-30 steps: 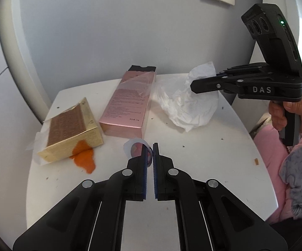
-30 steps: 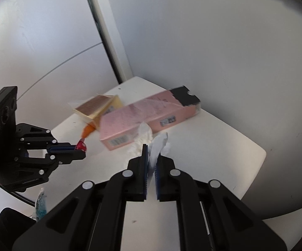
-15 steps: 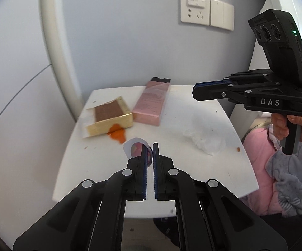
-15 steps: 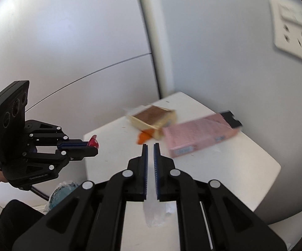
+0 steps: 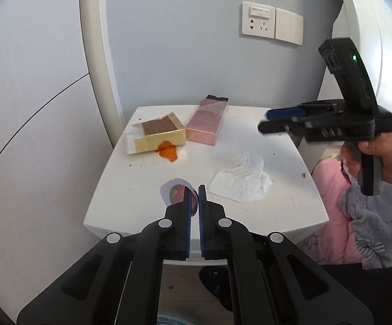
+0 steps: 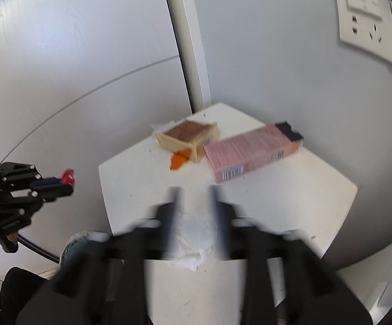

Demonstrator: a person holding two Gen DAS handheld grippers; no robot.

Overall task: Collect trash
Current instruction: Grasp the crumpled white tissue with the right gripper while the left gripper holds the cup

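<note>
My left gripper [image 5: 194, 189] is shut on a small round lid [image 5: 175, 193], white-rimmed with a pink-red face, and holds it over the near edge of the white table [image 5: 285, 168]. From the right wrist view this lid [image 6: 68, 176] shows red at the left gripper [image 6: 66, 184]. My right gripper [image 6: 194, 197] is blurred and its jaws are opening with nothing pressed between them. A crumpled white tissue [image 6: 193, 233] lies on the table below it. In the left wrist view the right gripper [image 5: 266, 122] hovers well above the tissue [image 5: 240, 181].
A gold box [image 5: 158, 135] with a brown top, an orange peel or smear [image 5: 167, 151] and a long pink carton [image 5: 206, 124] sit at the table's far side by the wall. Pink and grey bedding [image 5: 372, 216] lies to the right. A bin with a blue-green liner [image 6: 68, 246] stands below.
The tissue that hung from the right gripper now lies on the table, and the right jaws have come apart. Both grippers have drawn back and risen from the table.
</note>
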